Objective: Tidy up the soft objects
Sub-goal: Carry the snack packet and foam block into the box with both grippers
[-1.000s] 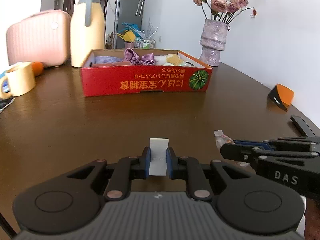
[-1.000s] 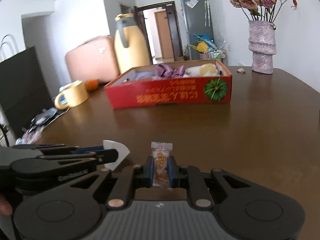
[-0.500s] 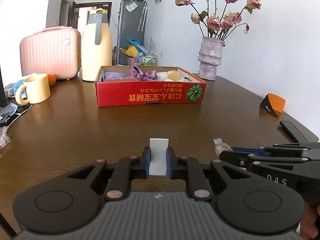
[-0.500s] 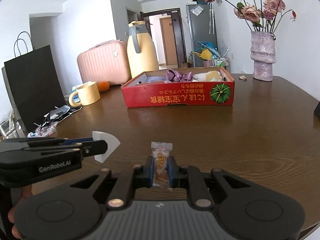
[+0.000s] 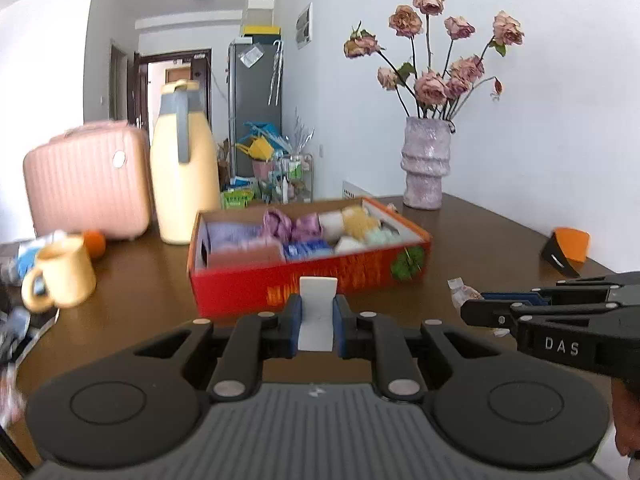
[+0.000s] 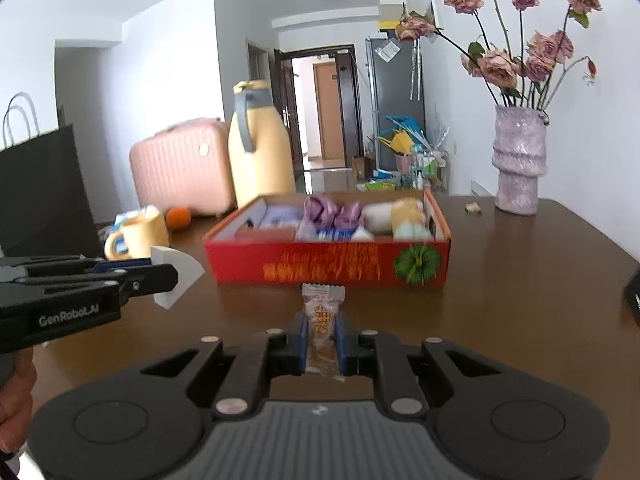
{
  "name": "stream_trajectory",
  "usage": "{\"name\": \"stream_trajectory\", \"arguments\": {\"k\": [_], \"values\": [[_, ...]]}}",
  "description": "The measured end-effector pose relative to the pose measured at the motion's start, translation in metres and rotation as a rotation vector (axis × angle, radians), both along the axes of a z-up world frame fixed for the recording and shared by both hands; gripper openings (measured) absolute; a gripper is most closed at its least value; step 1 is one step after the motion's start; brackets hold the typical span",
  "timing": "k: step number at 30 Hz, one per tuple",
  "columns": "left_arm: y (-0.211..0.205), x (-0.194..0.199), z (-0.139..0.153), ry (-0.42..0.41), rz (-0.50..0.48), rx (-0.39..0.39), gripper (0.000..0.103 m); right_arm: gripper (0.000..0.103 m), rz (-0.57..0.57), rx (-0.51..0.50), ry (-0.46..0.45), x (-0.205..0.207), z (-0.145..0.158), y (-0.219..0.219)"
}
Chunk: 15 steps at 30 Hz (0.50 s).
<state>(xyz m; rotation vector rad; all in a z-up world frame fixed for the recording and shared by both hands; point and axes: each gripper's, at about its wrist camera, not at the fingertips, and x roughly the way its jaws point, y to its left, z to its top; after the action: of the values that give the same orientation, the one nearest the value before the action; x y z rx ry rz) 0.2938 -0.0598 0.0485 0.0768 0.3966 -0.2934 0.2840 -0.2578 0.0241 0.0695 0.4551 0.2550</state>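
My left gripper [image 5: 317, 312] is shut on a white wedge-shaped sponge [image 5: 317, 312], held above the table just short of the red box [image 5: 304, 284]. From the right wrist view the same white sponge [image 6: 176, 276] sticks out of the left gripper [image 6: 160, 276] at the left. My right gripper [image 6: 323, 328] is shut on a wrapped candy [image 6: 323, 320]; in the left wrist view that candy [image 5: 460, 290] shows at the tip of the right gripper [image 5: 468, 308]. The box holds several soft items, among them a purple bow [image 6: 332, 210] and a yellow and white plush [image 6: 396, 214].
On the brown table [image 6: 520, 280] stand a yellow jug [image 5: 184, 176], a pink case [image 5: 86, 184], a yellow mug [image 5: 62, 274] with an orange [image 5: 95, 243] behind it, and a vase of dried roses [image 5: 426, 168]. An orange and black object [image 5: 568, 250] lies far right. A black bag [image 6: 40, 188] stands left.
Both grippers have risen with their loads, so the box's contents now show from above. The grips have not changed.
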Motion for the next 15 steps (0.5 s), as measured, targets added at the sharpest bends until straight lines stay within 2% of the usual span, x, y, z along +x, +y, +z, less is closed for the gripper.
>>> {"name": "stream_trajectory", "arguments": {"k": [3, 9, 12, 15], "values": [[-0.007, 0.039, 0.012, 0.008, -0.033, -0.005, 0.017, 0.014, 0.013, -0.007, -0.009, 0.035, 0.013, -0.005], [-0.031, 0.147, 0.026, 0.136, -0.117, -0.063, 0.017, 0.014, 0.043, 0.034, 0.011, 0.132, 0.044, -0.020], [-0.047, 0.204, 0.025, 0.204, -0.122, -0.080, 0.017, 0.014, 0.048, 0.085, 0.097, 0.197, 0.048, -0.031], [-0.062, 0.255, 0.013, 0.280, -0.115, -0.082, 0.017, 0.014, 0.042, 0.152, 0.206, 0.255, 0.037, -0.042]]}}
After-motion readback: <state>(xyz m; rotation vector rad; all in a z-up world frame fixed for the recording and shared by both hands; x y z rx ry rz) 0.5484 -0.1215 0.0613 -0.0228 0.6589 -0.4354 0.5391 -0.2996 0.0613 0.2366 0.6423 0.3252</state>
